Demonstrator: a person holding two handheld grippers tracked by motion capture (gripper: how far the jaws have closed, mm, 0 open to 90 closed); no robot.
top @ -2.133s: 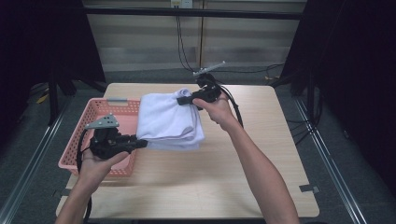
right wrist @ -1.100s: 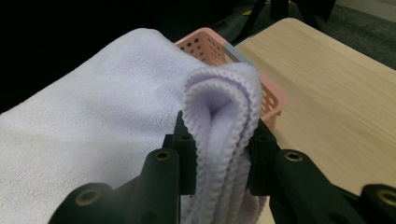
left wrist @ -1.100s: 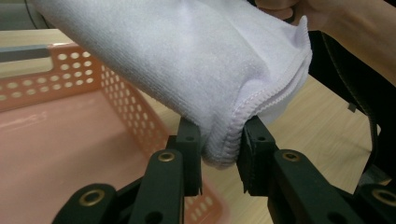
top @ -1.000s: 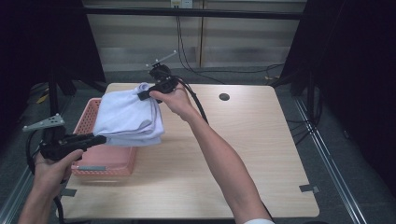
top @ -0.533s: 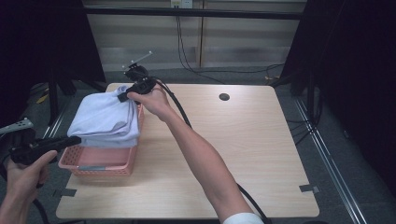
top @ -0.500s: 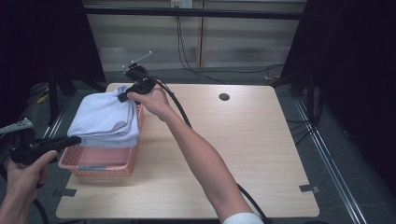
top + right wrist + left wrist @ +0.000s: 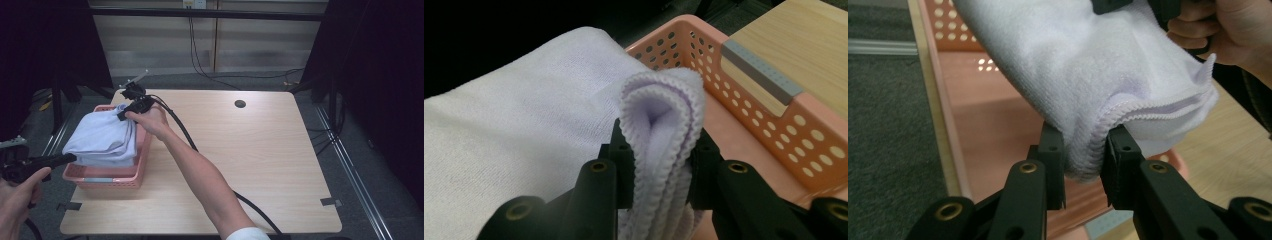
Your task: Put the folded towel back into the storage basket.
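A folded pale lilac towel [image 7: 102, 137] hangs over the pink perforated basket [image 7: 107, 179] at the table's left edge. My left gripper [image 7: 70, 158] grips its near-left end, and in the left gripper view the towel [image 7: 1098, 75] is pinched between the black pads [image 7: 1054, 160] of that gripper [image 7: 1083, 167]. My right gripper [image 7: 122, 116] holds the far end by the basket's back corner. In the right gripper view the folded hem [image 7: 664, 125] sits pressed between the jaws of the right gripper [image 7: 659, 170], above the basket [image 7: 774, 125].
The wooden table [image 7: 260, 150] has a round cable hole [image 7: 240, 104] at the back. A black cable [image 7: 200, 155] trails along the right forearm. Bits of grey tape [image 7: 331, 202] mark the table's front corners. Dark floor lies left of the basket.
Both grippers have carried the towel leftward and down, from the middle of the table to over the basket. The grip on each end is unchanged.
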